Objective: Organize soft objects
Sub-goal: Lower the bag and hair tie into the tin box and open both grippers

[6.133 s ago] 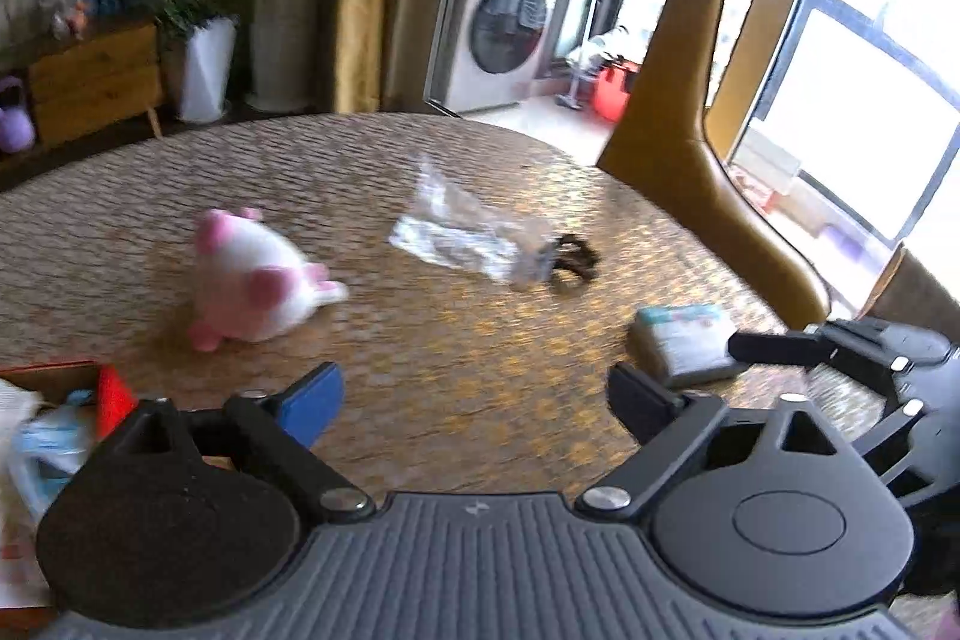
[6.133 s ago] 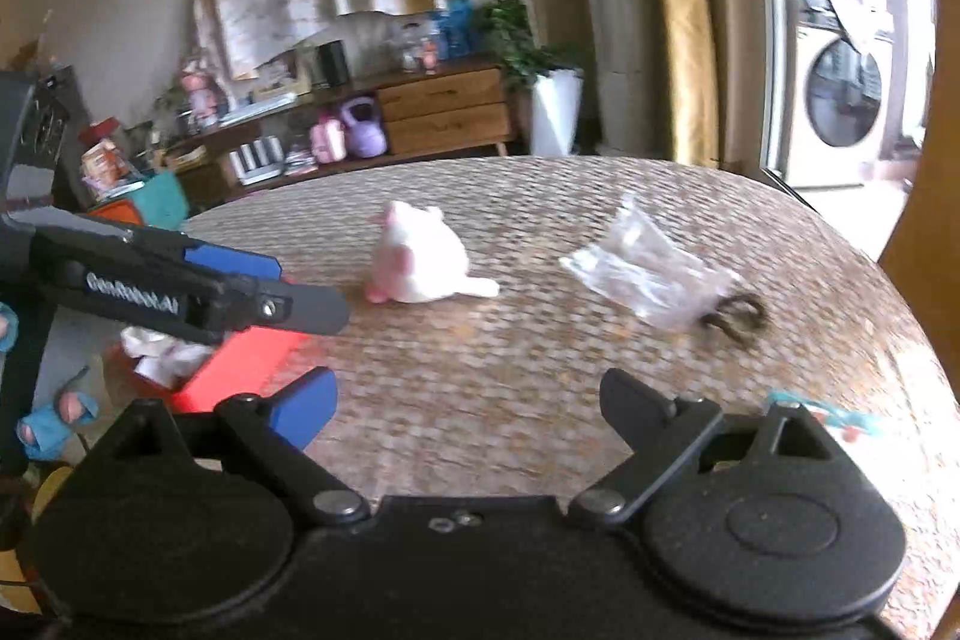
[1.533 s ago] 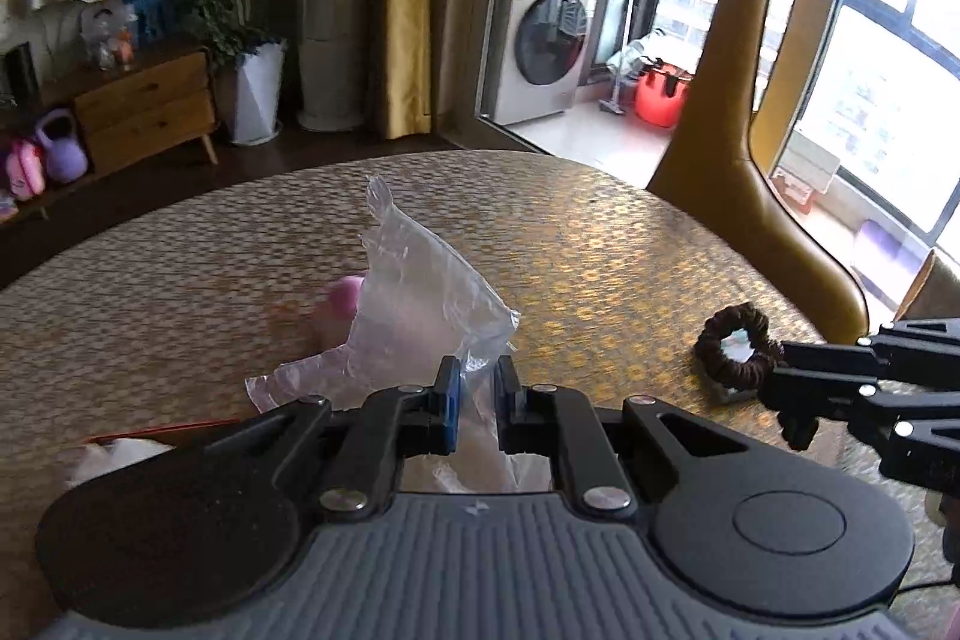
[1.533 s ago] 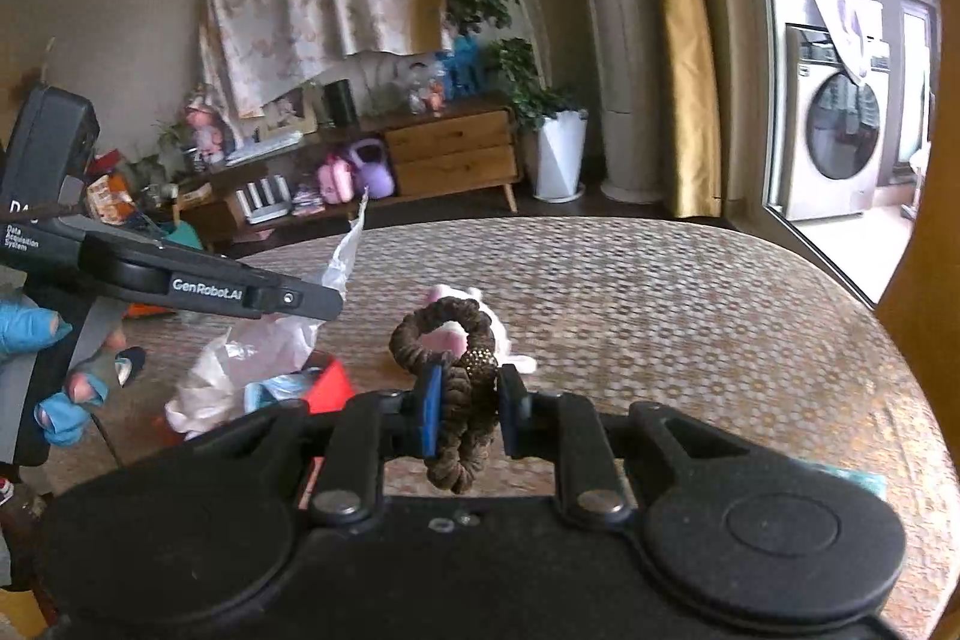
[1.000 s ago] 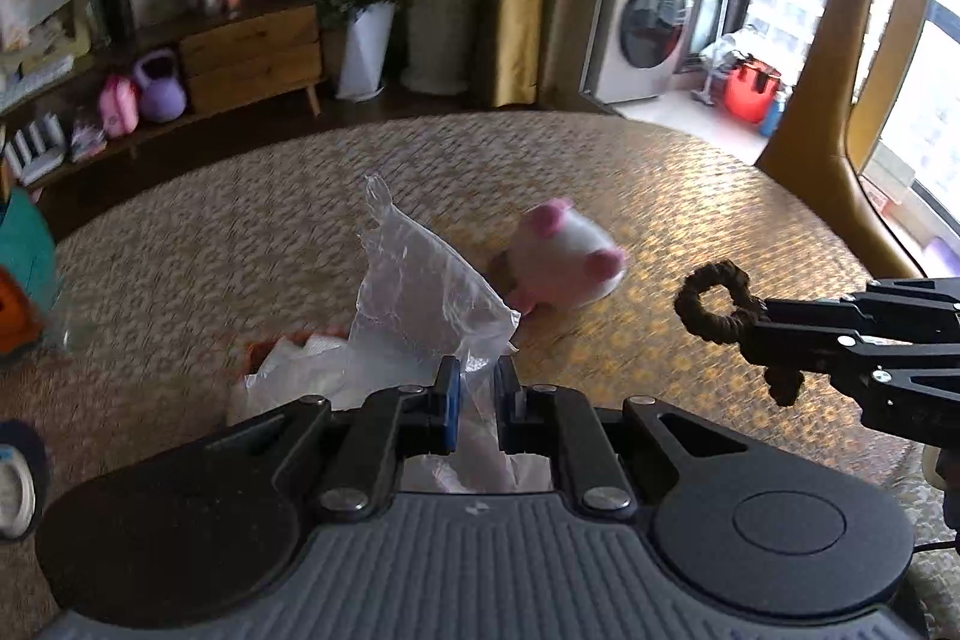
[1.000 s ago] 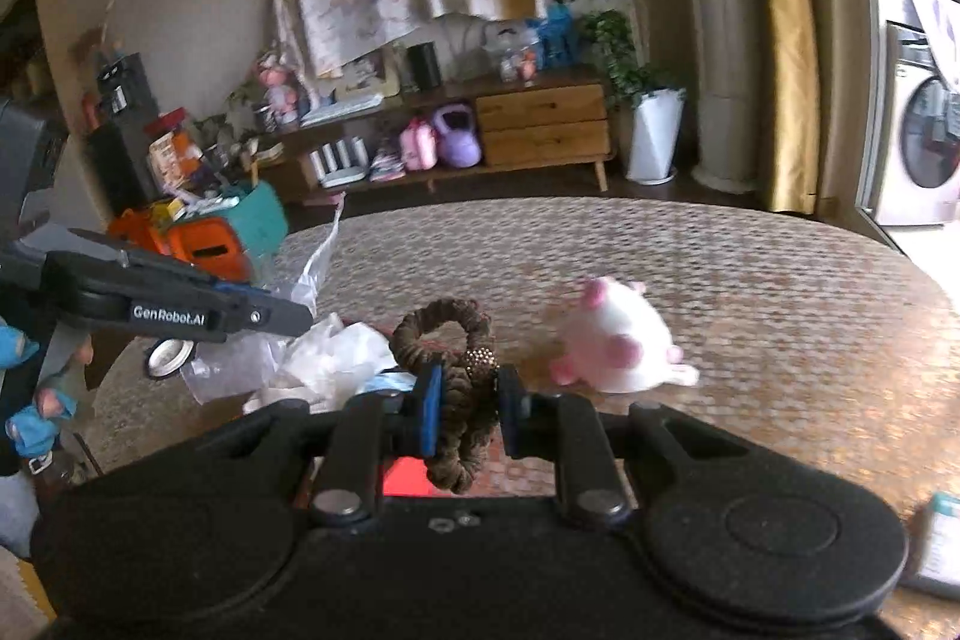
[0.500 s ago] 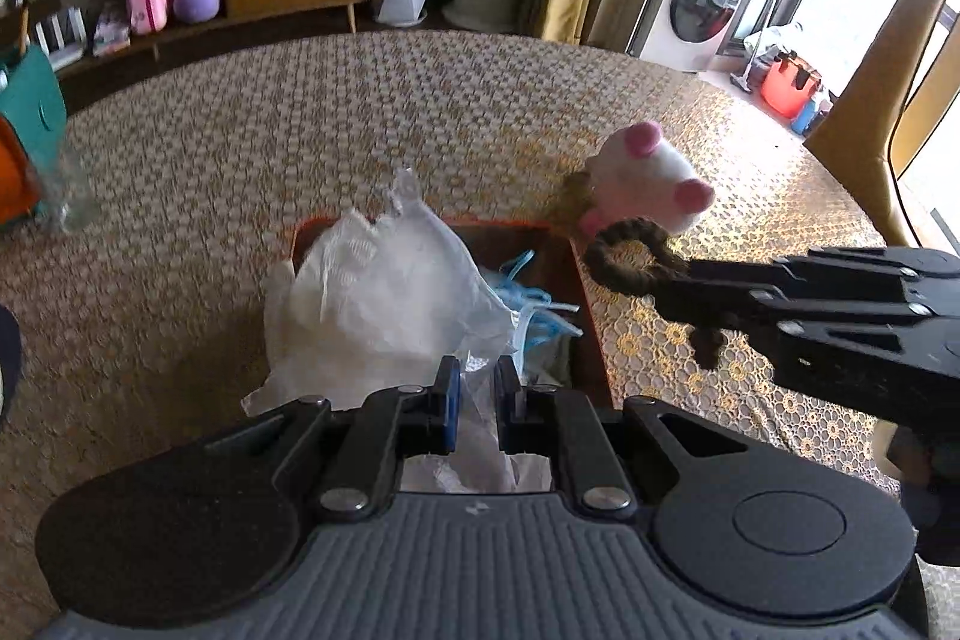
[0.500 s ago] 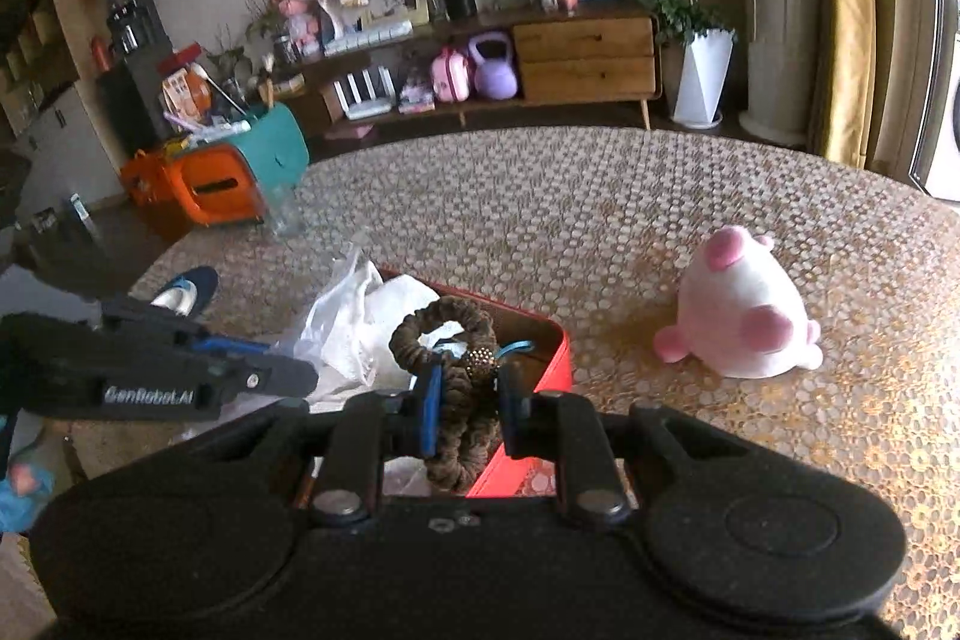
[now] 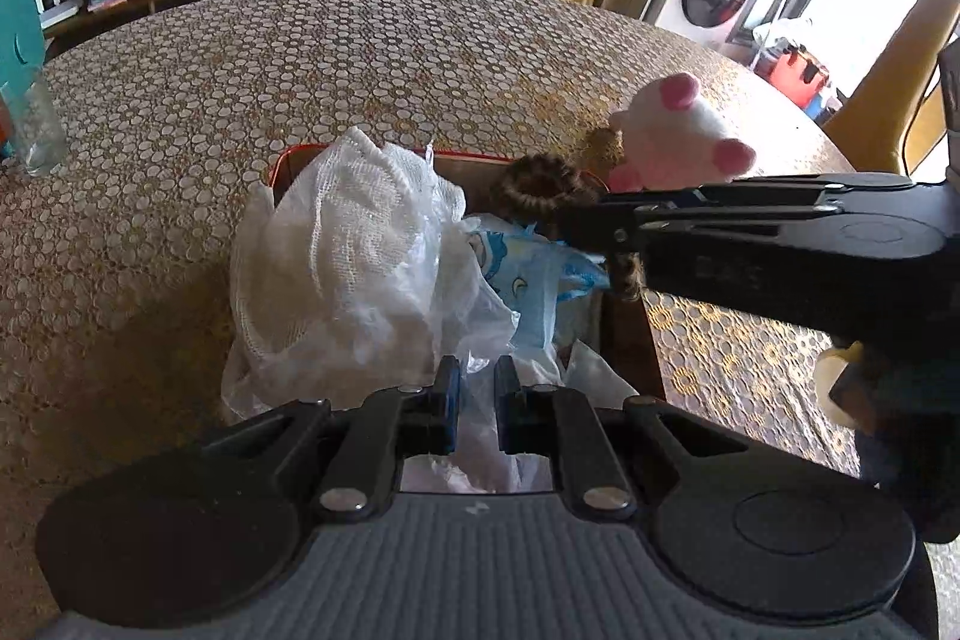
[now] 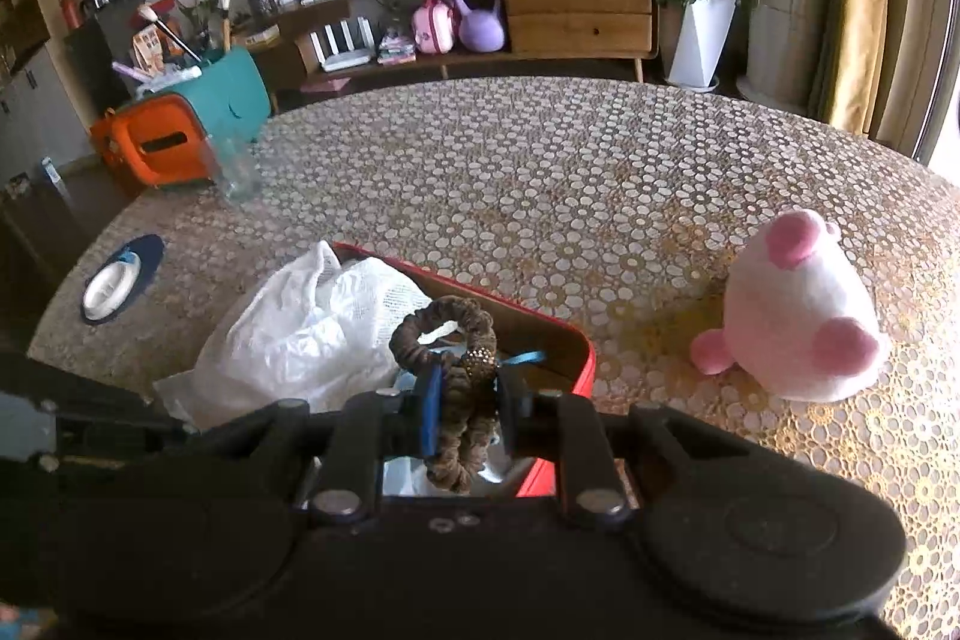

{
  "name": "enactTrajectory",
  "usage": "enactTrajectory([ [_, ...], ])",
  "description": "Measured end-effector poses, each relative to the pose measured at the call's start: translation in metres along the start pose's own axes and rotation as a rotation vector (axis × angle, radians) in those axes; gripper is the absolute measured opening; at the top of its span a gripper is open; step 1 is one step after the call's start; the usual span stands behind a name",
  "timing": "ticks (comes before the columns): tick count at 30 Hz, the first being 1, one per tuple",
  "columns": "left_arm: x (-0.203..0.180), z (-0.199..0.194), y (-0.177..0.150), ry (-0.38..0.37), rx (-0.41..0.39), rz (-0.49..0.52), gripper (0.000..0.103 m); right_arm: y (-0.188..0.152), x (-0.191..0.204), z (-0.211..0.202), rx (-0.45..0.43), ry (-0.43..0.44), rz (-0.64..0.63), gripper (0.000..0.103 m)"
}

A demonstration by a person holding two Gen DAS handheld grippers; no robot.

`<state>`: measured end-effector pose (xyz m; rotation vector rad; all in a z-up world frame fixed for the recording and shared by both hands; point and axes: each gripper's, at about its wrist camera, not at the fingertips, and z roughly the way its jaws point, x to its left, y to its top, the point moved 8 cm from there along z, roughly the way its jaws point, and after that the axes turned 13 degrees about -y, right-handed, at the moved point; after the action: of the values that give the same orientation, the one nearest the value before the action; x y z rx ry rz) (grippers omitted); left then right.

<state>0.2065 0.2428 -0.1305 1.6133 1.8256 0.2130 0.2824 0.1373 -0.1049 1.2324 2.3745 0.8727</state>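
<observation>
1. Both grippers have swung from the far desk to hang over the red box point(image 10: 585, 349); a second ago the box lay well ahead of the fingers.
2. Left gripper point(image 9: 477, 403): fingers narrow, pinching the clear bag point(image 9: 480, 334), which droops ahead of them onto the white mesh point(image 9: 354, 244) heaped in the box.
3. Right gripper point(image 10: 465, 415): fingers clamped on the brown scrunchie point(image 10: 447, 334), held over the box's open part.
4. Done, I judge: mesh and a blue packet point(image 9: 522, 274) are already boxed.
5. Left: release bag and scrunchie, then fetch the plush point(image 10: 798, 316), on the desk point(image 10: 540, 172) well right of the right fingers.
</observation>
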Motion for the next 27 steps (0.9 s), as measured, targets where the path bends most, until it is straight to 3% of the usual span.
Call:
enactTrajectory([
  [13,0.018,0.023,0.005,-0.010,-0.022,-0.070,0.011,-0.009,0.007,0.023,0.046,-0.001,-0.018,0.026],
  [27,0.011,0.012,0.000,0.011,-0.057,-0.094,0.013,-0.011,0.002,-0.004,0.000,0.018,-0.016,0.041],
])
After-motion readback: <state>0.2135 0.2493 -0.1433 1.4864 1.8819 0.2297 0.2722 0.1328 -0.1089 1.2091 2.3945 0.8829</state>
